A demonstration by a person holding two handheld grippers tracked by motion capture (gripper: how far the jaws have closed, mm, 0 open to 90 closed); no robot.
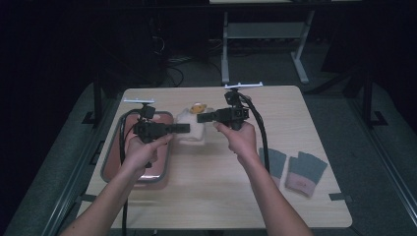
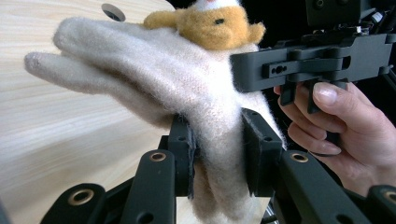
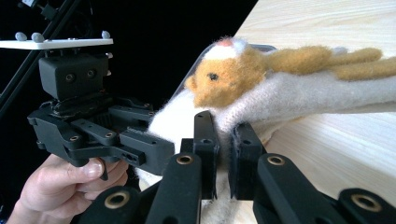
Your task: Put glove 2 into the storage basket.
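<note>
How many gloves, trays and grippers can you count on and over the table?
Cream glove with a little orange animal on it: 1
Grey-and-pink gloves, one beside the other: 2
Tray: 1
Grippers, left gripper and right gripper, both pinching the cream glove: 2
Total: 6

The high view looks forward and down from above the person's side of the table (image 1: 206, 196), far enough off to take in the whole top. The left gripper view sits very close behind its own jaws, facing the cream glove (image 2: 177, 88) from one side. The right gripper view is as close, facing the same glove (image 3: 299, 93) from the opposite side. All three views share the glove (image 1: 193, 129) and the tabletop beneath it
</note>
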